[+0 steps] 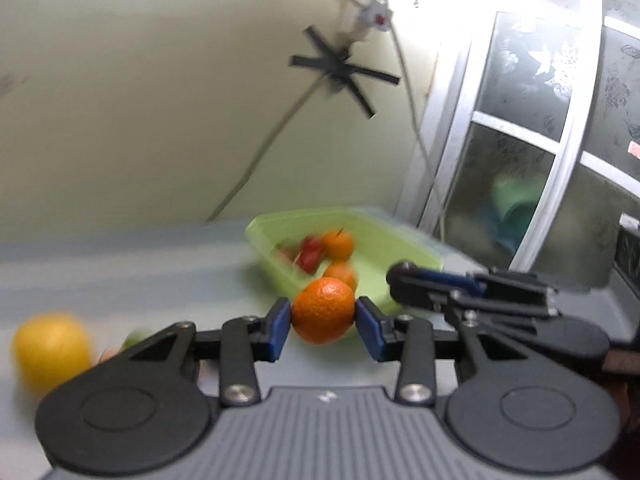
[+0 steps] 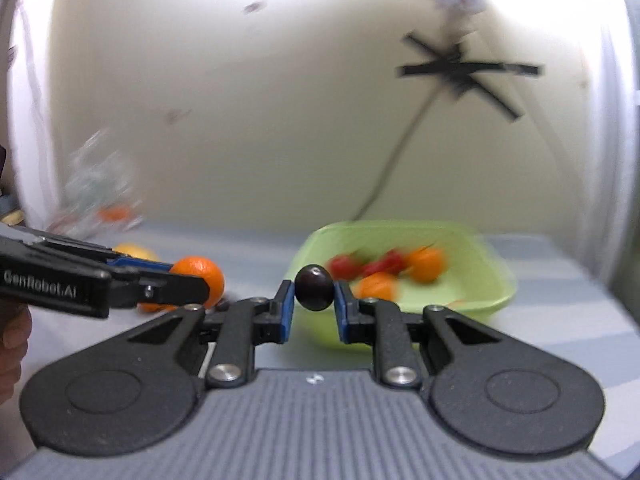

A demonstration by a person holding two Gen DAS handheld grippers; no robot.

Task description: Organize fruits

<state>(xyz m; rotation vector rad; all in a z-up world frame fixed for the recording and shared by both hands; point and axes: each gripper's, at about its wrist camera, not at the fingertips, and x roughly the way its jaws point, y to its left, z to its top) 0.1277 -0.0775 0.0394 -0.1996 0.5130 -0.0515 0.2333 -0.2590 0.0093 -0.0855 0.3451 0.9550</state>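
1. Nearest in the left wrist view, low centre of the frame, the left gripper (image 1: 323,318) has its blue pads clamped on a mandarin (image 1: 324,310), held clear of the table (image 1: 120,272).
2. In the right wrist view, centre frame, the right gripper (image 2: 314,300) is closed tight on a small dark plum-like fruit (image 2: 314,287).
3. Just beyond both, right of centre, sits the green tub (image 2: 492,292), already holding orange and red fruit, all blurred.
4. Far lower left of the left view, a yellow citrus (image 1: 52,350) lies on the table, not yet collected.
5. Judgement: this is the carry step, both fruits heading for the tub. Next, each gripper needs to get over the rim and let go low, so nothing bounces out.
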